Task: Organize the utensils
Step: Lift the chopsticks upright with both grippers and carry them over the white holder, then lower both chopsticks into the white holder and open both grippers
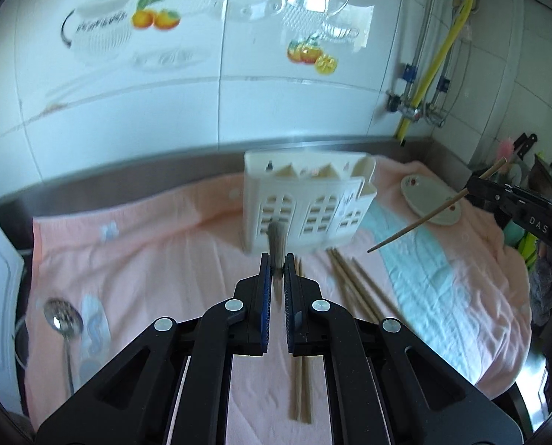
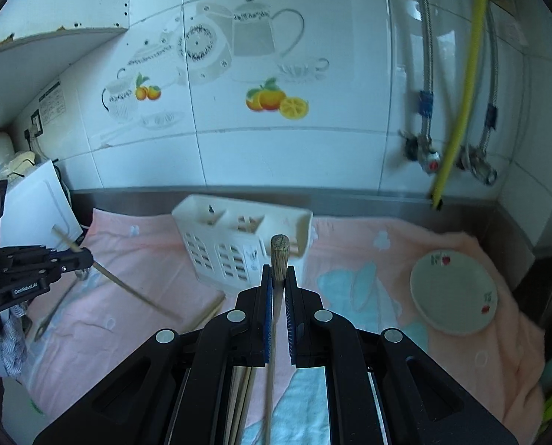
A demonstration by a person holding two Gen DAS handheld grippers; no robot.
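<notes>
Above the towel (image 1: 164,244), I hold one chopstick (image 1: 277,235) in my left gripper (image 1: 277,264), another chopstick (image 2: 278,256) in my right gripper (image 2: 278,274), both clamped shut.

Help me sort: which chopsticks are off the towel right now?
Two: one clamped in the left gripper, one in the right gripper. The other chopsticks lie flat on the pink towel.

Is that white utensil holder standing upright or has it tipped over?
Upright. The white utensil holder stands on the pink towel with its open compartments facing up; something pale shows inside two of them.
</notes>
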